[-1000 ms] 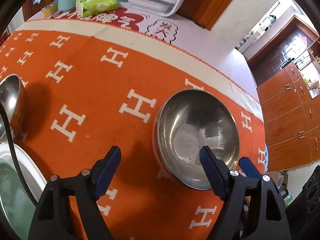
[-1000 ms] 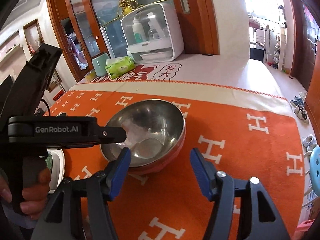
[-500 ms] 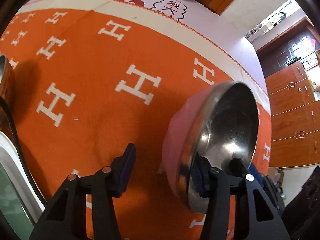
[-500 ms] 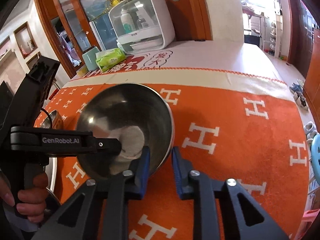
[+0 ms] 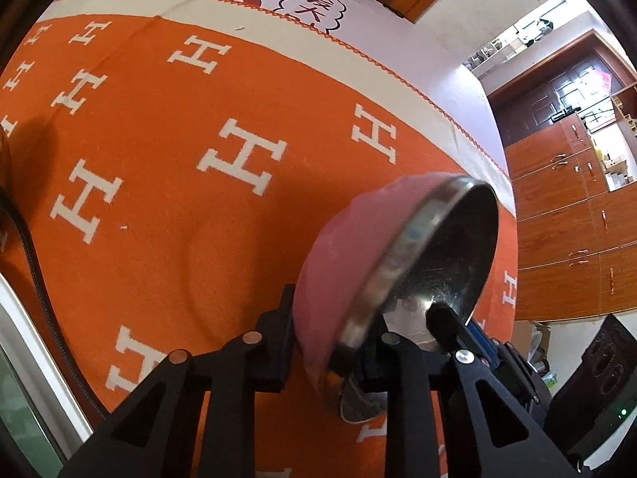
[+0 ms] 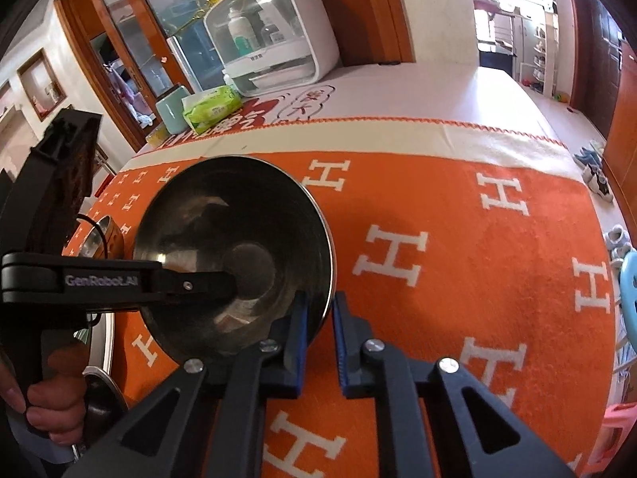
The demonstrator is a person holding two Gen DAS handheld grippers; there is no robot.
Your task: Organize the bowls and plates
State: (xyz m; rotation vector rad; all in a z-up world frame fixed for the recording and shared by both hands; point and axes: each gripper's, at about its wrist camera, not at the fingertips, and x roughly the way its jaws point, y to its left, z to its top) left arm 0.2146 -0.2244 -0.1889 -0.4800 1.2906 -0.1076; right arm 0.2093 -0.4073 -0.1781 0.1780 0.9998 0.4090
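Tilting bowl (image 5: 350,263) — rim between both fingers (image 6: 296,338)

Right gripper (image 6: 319,334) clamps tilted steel bowl (image 6: 233,255) rim, left gripper (image 6: 223,285) inside

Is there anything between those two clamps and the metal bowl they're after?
Nothing visible. Both already pinch the steel bowl by its rim: the left gripper on one side, the right gripper on the other, jaws shut on it, tilting it above the orange cloth.

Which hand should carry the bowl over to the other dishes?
Probably the left. Both grippers pinch the bowl's rim, but the left gripper is on the side nearer the other dishes.
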